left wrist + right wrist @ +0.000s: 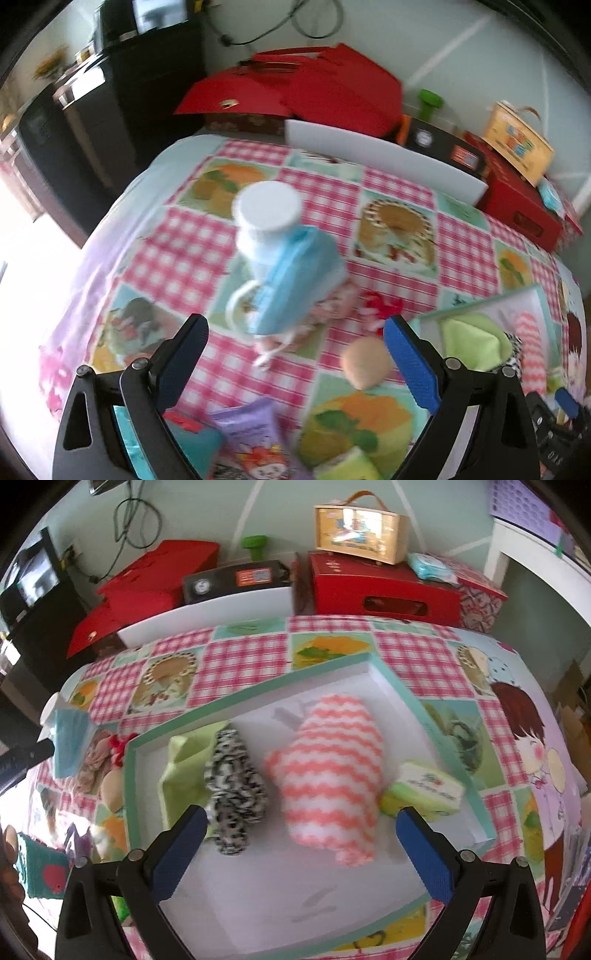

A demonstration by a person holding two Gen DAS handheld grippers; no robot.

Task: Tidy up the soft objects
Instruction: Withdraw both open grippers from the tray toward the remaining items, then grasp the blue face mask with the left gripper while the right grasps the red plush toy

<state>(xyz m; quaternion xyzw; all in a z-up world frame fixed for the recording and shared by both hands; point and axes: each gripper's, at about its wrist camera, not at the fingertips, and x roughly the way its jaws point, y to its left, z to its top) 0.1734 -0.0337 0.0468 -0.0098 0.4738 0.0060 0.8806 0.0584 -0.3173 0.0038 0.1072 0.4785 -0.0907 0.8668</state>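
From the left wrist, the left gripper (295, 354) stands spread wide with nothing between its blue pads, tilted down over the checked cloth (166, 258). Straight ahead of it, beyond the fingertips, a blue mask (295, 273) lies draped against a white-capped bottle (266, 218); its long axis runs from near the left finger up and away to the right. Just past the mask sit a pinkish fabric bundle (332, 302) and a red scrunchie (384, 306), and a beige puff (365, 362) lies just inside the right finger. A purple packet (251, 432) shows low between the fingers. The tray (480, 306) is off to this gripper's right. From the right wrist, the right gripper (299, 853) is likewise spread and empty, hovering over the tray (391, 679). Ahead of it inside the tray lie a green cloth (181, 771), a speckled roll (232, 794), a pink zigzag towel (332, 775) and a green pack (424, 790). The loose soft things lie far to its left, outside the tray wall. Judging by this, the left hand is much the nearer to the mask and bundle, and would need to reach forward and close across the mask's short side.
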